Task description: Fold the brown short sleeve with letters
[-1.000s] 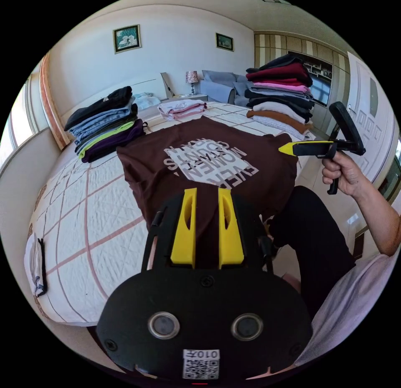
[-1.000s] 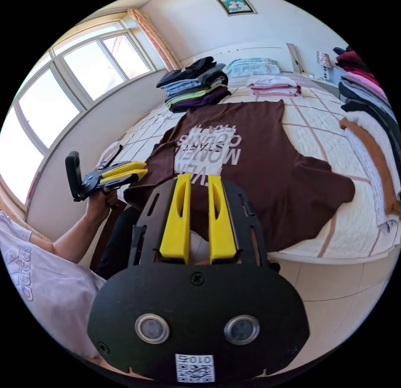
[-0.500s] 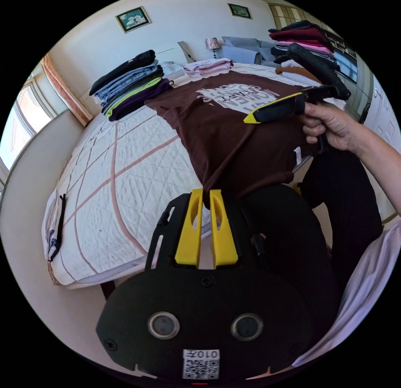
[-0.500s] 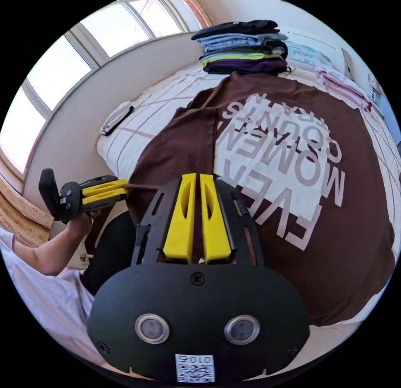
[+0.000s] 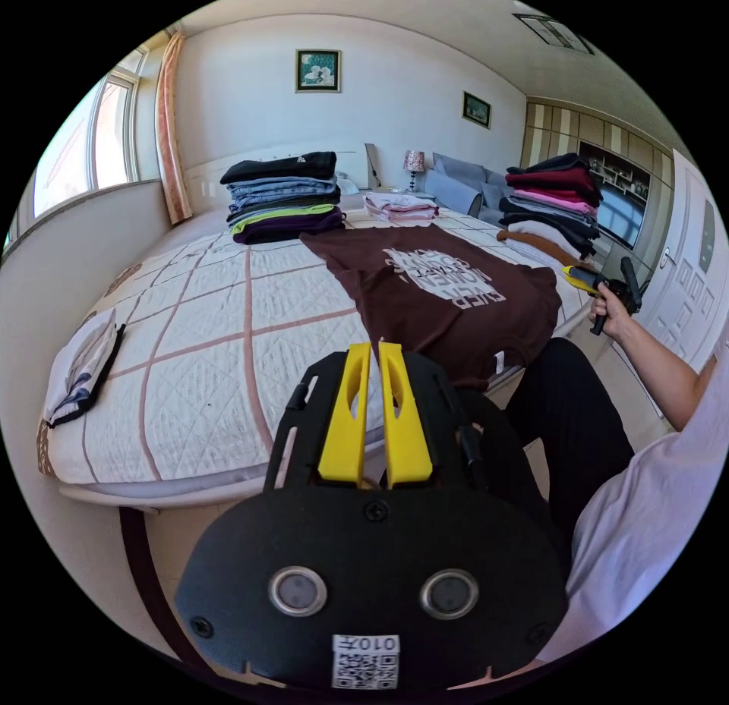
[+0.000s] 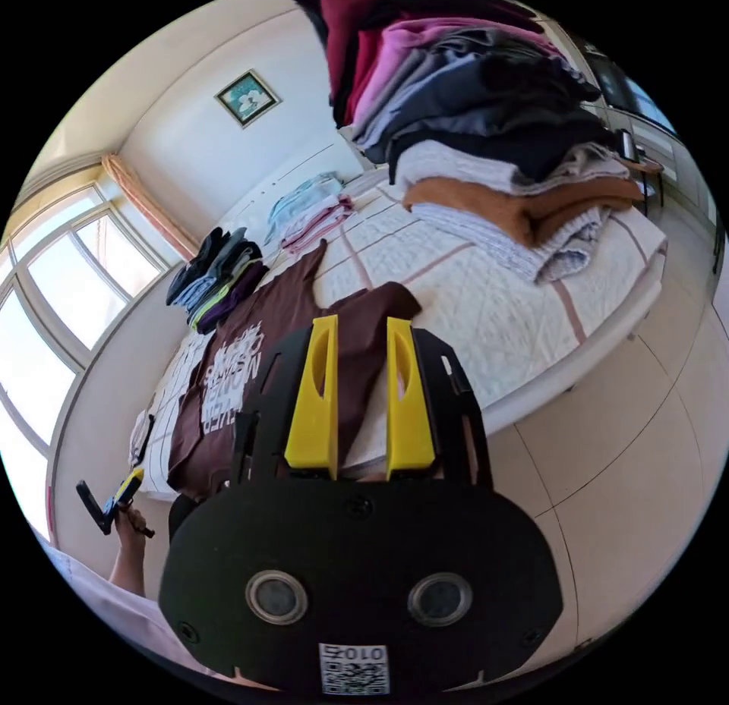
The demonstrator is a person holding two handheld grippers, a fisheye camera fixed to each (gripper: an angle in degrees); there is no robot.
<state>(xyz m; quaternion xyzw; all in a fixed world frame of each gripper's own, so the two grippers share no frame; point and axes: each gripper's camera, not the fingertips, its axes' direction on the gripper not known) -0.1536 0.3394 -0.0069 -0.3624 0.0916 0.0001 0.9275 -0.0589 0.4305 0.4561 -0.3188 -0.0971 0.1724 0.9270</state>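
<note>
The bed (image 5: 190, 371) carries the brown short sleeve (image 5: 448, 295), which lies spread print-up across the quilt with its lower hem draped over the near edge, just in front of the seated person's dark-trousered leg (image 5: 577, 424). Around it sit 3 folded stacks: a dark-and-blue pile (image 5: 285, 196) toward the headboard, a small pink pile (image 5: 399, 204) beside that, and a tall mixed pile (image 6: 486, 121) at the corner nearest the right hand. Half a second ago both tools were down at the shirt's near edge, the left one pinching cloth at the hem and the right one pressed over the print; now both have let go and pulled away, so the shirt rests loose and nothing holds it. The left gripper (image 5: 373, 348) hovers off the bed edge with its yellow jaws a narrow slit apart and empty. The right gripper (image 6: 357, 325) hangs out over the floor by the corner, jaws clearly spread and empty. This reads as the end of a straightening tug: the garment is laid out, no fold is made yet, and the next grasp probably goes to a sleeve or side edge.
</note>
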